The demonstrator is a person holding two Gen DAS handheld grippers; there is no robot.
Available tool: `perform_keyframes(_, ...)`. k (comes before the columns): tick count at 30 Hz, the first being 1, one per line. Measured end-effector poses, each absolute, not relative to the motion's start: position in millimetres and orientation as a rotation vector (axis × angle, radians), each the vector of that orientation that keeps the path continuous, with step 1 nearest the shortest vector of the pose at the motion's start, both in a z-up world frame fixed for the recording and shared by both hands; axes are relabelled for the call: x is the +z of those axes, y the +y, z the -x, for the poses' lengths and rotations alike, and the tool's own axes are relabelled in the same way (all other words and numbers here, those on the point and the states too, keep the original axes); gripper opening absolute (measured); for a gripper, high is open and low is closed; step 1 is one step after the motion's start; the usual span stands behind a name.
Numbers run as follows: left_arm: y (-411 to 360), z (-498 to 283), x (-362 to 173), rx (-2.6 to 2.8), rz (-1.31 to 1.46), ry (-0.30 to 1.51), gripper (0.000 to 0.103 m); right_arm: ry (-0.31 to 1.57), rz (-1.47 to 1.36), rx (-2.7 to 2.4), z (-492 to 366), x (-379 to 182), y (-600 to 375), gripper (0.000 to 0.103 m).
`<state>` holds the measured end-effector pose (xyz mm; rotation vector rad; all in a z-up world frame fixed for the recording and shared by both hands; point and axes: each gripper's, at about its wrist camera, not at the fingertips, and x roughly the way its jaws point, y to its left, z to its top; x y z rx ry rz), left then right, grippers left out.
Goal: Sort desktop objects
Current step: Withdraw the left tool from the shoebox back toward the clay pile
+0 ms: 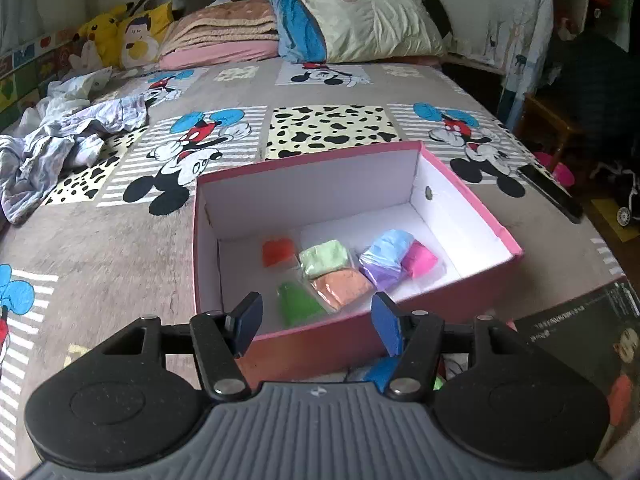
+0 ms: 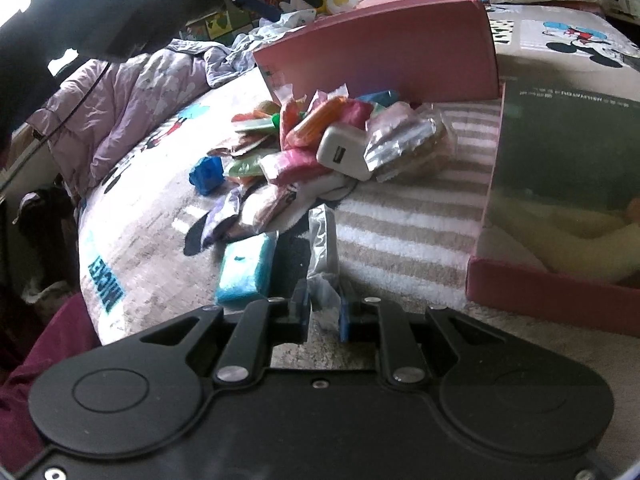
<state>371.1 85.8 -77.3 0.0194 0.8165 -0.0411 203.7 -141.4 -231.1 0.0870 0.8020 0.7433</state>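
The bed point(image 1: 120, 248) carried the pink box point(image 1: 472, 200), which held seven coloured clay packets point(image 1: 324, 258). More packets lay in a pile point(image 2: 304, 148) beside it. The left tool point(image 1: 316, 322) hung wide open, empty, over the box's near wall. The right tool point(image 2: 324, 312) was pinched on a clear wrapper point(image 2: 322, 248).

7 packets point(image 1: 335, 276) lie in the box point(image 1: 472, 200) (on the bed point(image 1: 120, 248)).
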Motion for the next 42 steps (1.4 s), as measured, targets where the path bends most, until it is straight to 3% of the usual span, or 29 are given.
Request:
perform_keyframes(23,94,-291,-85,-0.057,0.014,0.752,0.059,0.741,-0.128,0.739,-195,-190,-162,0.013)
perform_keyframes(42,83,-201,-152,-0.109,0.076,0.759,0.059,0.635,-0.147,0.709,-205,-149,-181,0.013)
